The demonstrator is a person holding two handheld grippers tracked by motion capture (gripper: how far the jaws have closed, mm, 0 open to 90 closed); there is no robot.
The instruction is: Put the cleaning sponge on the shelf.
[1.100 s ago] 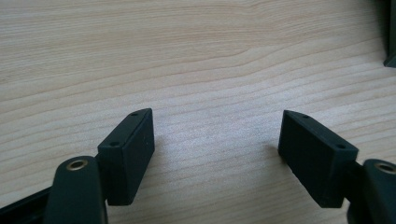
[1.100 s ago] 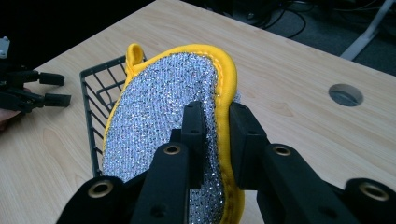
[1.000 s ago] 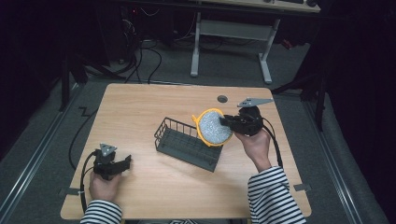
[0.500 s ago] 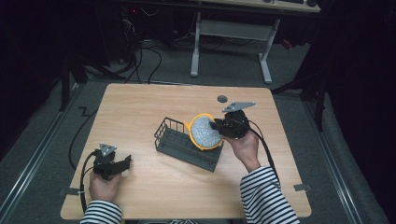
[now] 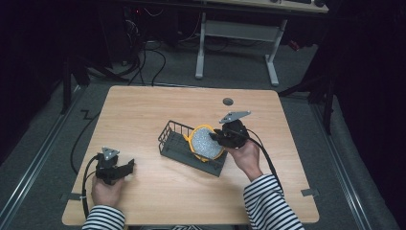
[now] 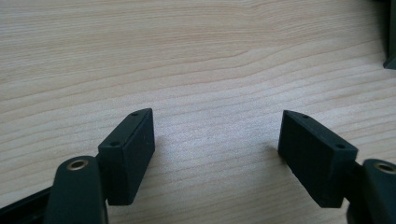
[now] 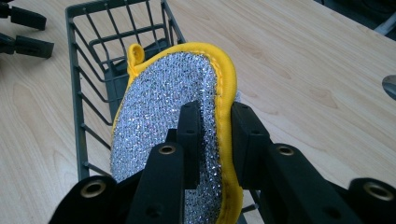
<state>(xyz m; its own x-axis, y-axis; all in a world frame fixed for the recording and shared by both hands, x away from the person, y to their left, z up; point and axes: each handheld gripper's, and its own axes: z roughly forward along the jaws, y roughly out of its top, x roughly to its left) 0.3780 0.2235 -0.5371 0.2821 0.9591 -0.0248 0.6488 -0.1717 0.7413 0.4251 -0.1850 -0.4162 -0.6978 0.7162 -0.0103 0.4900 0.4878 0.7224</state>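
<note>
A round silver scouring pad (image 5: 207, 142) (image 7: 163, 107) with a yellow rim stands on edge over the right end of a dark wire rack (image 5: 172, 143) (image 7: 74, 70) in the middle of the wooden table. My right gripper (image 5: 215, 136) (image 7: 217, 112) is shut on the pad's near edge, one jaw on the silver face and the other behind the yellow rim. The pad's lower part dips inside the rack. My left gripper (image 5: 129, 166) (image 6: 217, 135) rests on the table at the front left, open, with bare wood between its jaws.
A small round grommet (image 5: 228, 101) (image 7: 390, 86) sits in the tabletop behind the rack. Cables trail from both grippers toward the front edge. A white-legged desk (image 5: 239, 28) stands on the floor beyond the table's far edge.
My right hand has carried the pad left and down, from beside the rack's right end to over and into it. The left hand has stayed still.
</note>
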